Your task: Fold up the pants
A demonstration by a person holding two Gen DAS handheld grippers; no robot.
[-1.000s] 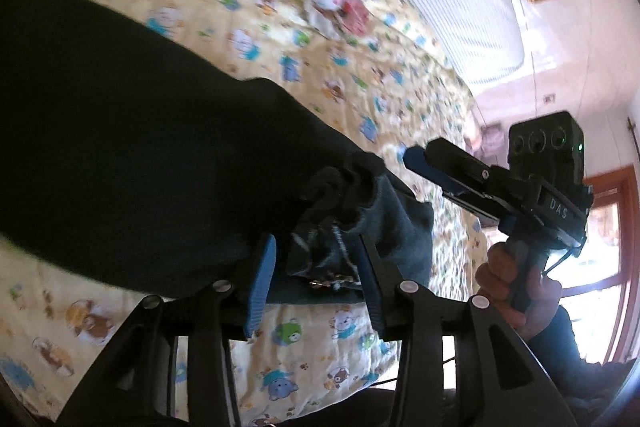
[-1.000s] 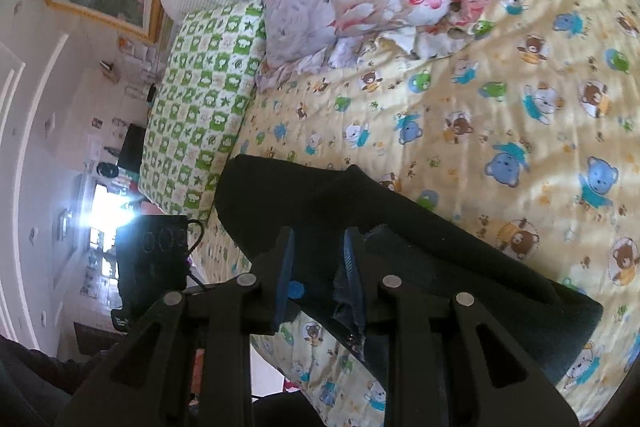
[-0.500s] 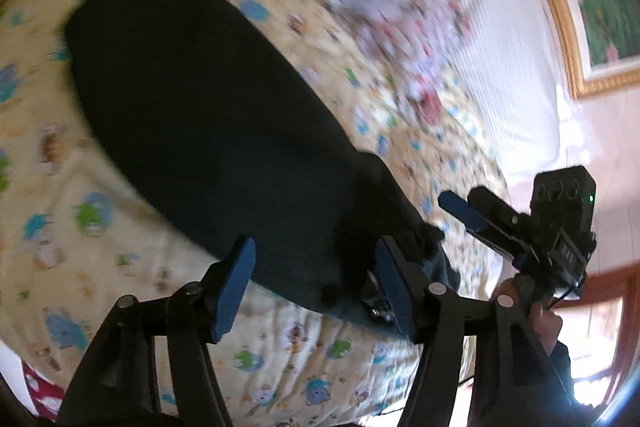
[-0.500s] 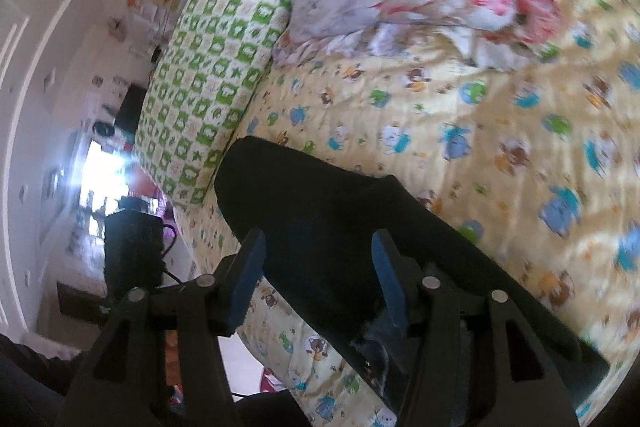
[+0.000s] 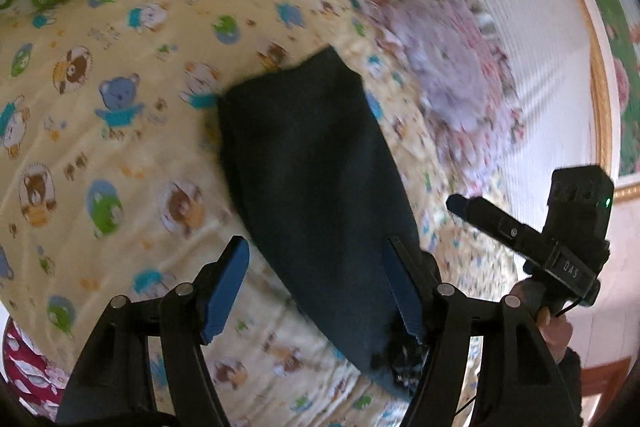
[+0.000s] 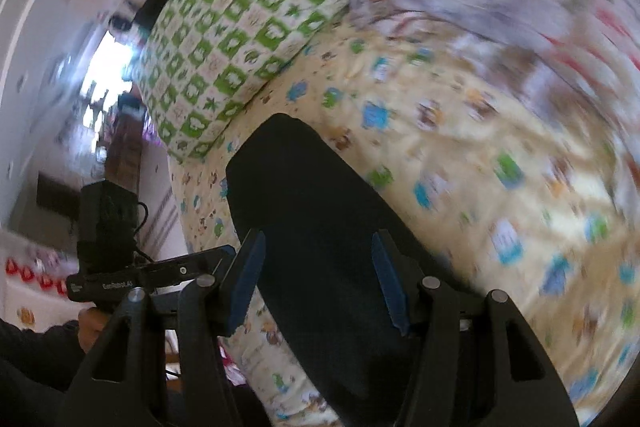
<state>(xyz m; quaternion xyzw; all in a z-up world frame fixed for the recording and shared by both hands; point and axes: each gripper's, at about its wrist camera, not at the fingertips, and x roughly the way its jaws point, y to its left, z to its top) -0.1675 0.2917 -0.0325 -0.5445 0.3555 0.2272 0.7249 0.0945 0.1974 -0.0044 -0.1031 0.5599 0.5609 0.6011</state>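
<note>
- The dark pants (image 5: 316, 195) lie as a long, narrow folded strip on the bedspread (image 5: 120, 155), running from mid-frame down to the lower right in the left wrist view.
- The left gripper (image 5: 316, 291) stands spread, its jaws having just been opening; the cloth lies below and between them, unpinched.
- The right gripper (image 6: 318, 279) is spread too, its jaws lately widened, with nothing clamped.
- A lengthwise fold looks set down and let go; I'd judge the next move is taking one short end and bringing it over the other.
- The pants look soft, matte and thick; the quilted bedspread is printed with cartoon bears, a green checked pillow (image 6: 256, 11) at the upper left.
</note>
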